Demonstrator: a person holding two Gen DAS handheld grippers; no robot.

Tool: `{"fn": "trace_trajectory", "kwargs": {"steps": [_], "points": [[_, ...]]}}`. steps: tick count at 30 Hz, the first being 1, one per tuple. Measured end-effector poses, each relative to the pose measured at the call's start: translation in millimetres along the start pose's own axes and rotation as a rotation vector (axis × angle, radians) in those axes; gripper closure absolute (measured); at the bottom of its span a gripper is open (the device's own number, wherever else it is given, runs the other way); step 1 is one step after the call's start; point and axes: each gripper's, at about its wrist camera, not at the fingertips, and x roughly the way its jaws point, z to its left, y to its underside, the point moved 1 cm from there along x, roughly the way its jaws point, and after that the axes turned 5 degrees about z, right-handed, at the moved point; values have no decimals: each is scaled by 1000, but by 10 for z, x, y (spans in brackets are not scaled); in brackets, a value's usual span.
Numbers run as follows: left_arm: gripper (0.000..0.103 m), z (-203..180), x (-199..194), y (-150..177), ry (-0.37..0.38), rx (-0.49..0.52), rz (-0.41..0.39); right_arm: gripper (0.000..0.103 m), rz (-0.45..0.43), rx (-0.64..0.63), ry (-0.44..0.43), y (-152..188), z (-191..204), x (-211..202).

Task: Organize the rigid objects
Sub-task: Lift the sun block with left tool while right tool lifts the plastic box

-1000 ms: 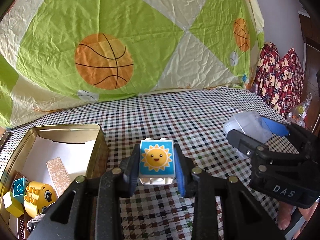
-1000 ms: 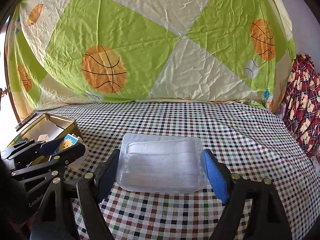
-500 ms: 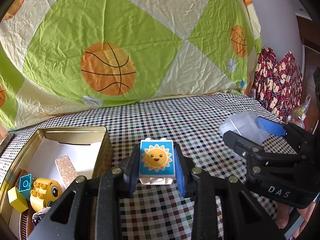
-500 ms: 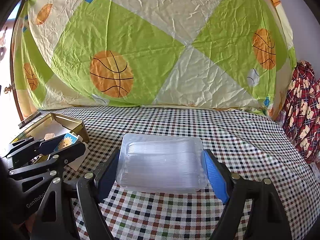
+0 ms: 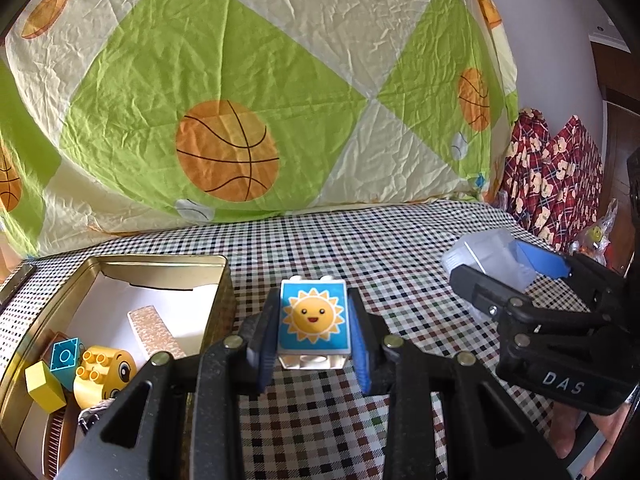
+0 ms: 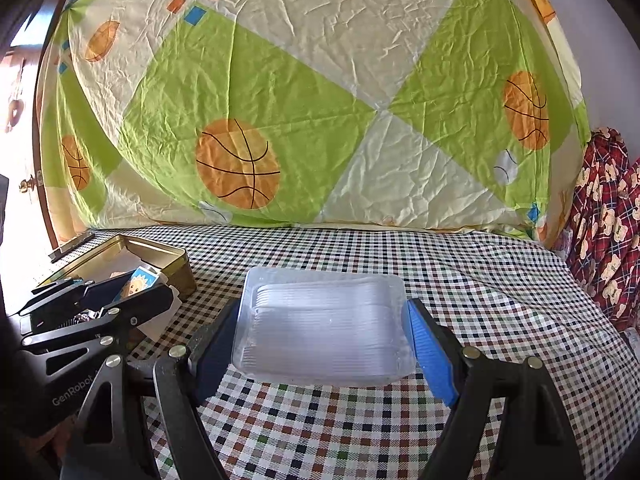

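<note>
Tin [image 5: 218, 304] left of sun block [image 5: 313, 318] (toys inside)

Basketball-print sheet [image 5: 248, 92], checkered tablecloth [image 6: 440, 280]

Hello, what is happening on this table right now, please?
A person is sorting toys with two hand-held grippers. The left gripper is shut on a sun-picture block, just right of an open gold tin that already holds several toy blocks. The right gripper is shut on a clear plastic box. Both things are held above the checked tablecloth.
</note>
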Motion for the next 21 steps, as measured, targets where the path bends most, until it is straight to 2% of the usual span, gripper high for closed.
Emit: {"fn": "trace_trajectory", "kwargs": {"steps": [8,21], "points": [[72,-26,-120,41,-6,22,-30,21,-16,-7,-2,22,27,-43],[72,53,-327,117,-9,-4,-89,21,-54,-47,-42,56,141,-151]]}}
